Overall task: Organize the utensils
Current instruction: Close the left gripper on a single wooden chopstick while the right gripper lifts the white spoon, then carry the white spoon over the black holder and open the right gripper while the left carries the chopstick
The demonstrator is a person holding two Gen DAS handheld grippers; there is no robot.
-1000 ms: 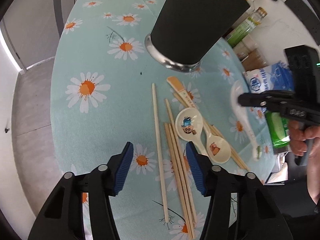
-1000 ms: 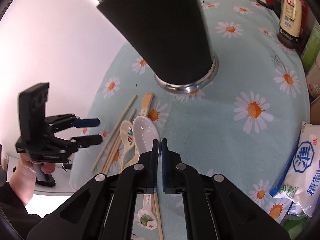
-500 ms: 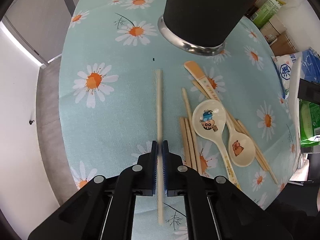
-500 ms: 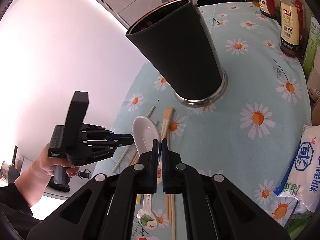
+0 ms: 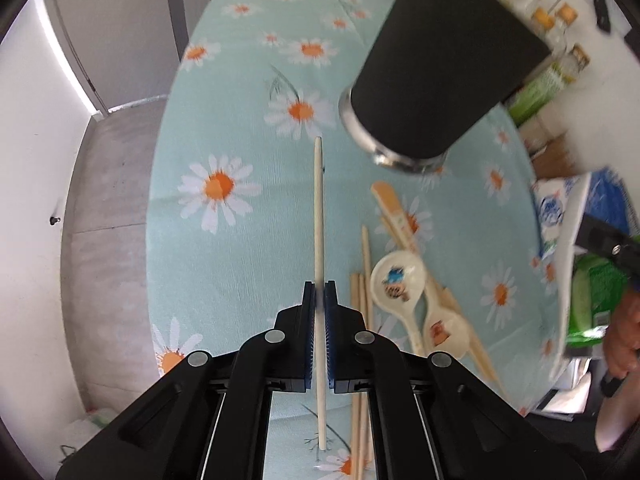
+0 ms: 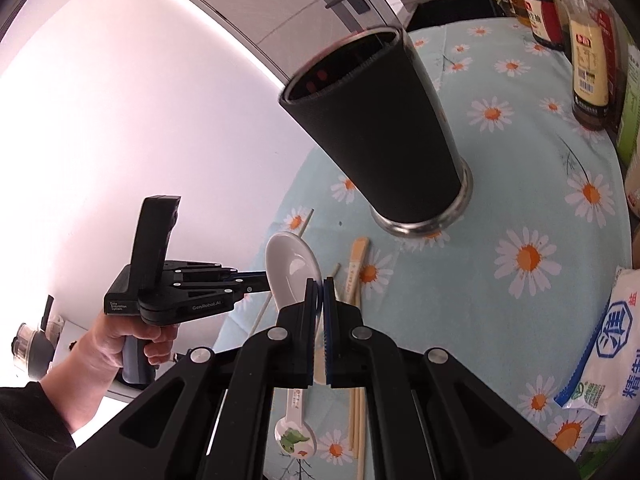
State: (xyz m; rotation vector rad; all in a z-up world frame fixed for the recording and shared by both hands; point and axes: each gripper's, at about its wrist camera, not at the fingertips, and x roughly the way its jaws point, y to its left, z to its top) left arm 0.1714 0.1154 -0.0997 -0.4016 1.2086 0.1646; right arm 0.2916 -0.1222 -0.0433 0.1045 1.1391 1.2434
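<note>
**Chopstick and spoon gripped above daisy-print table**

Left tongs (image 5: 319, 294) clamped on a pale chopstick (image 5: 318, 216), tip aimed toward the black utensil holder (image 5: 440, 76). Right tongs (image 6: 319, 292) closed tight on a white ceramic spoon (image 6: 290, 268), bowl forward, short of the holder (image 6: 380, 128). Loose on the table (image 5: 248, 264): wooden chopsticks (image 5: 360, 304), two cartoon-printed spoons (image 5: 394, 282). Sauce bottles (image 6: 588, 60) and a salt bag (image 6: 608, 356) with Chinese characters along the edge. "GenRobot.AI" printed on the left tool.

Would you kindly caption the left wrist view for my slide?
Left gripper shut on one chopstick above a daisy tablecloth, black cup ahead.
</note>
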